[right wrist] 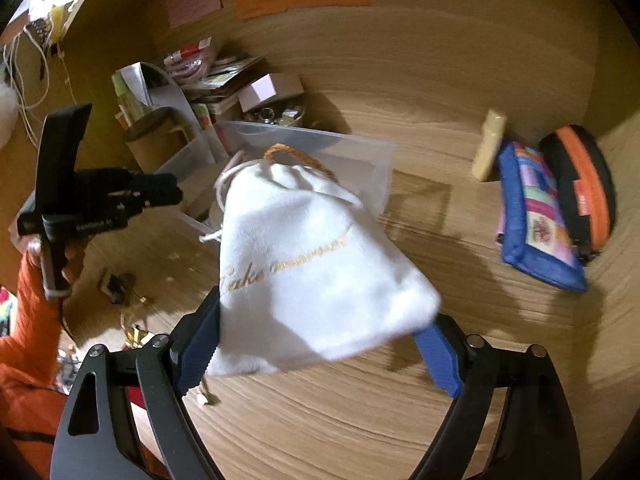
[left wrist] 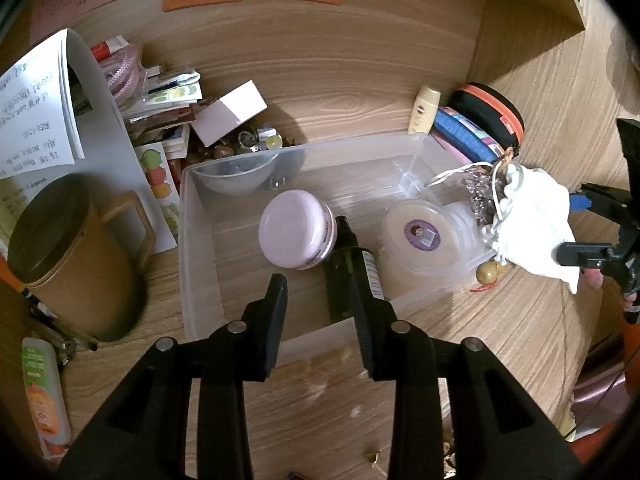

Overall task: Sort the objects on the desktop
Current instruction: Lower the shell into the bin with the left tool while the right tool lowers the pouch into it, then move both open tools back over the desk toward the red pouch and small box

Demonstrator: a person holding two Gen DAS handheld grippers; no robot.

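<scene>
L gripper (left wrist: 320,320) fingers spread, nothing in em, over clear bin (left wrist: 200,240) | R gripper (right wrist: 320,344) pinching white drawstring pouch (right wrist: 316,264) | dark bottle (left wrist: 348,268) + pink jar (left wrist: 294,228) in bin

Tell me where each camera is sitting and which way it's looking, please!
Left wrist: sits on the left gripper, looking along its open black fingers down into the clear bin with the lilac jar.
Right wrist: sits on the right gripper, looking across the wooden desk at the white pouch between its blue pads; an orange sleeve shows at left.
Shared: both see the pouch, the bin, the blue pouch and each other's gripper.
</scene>
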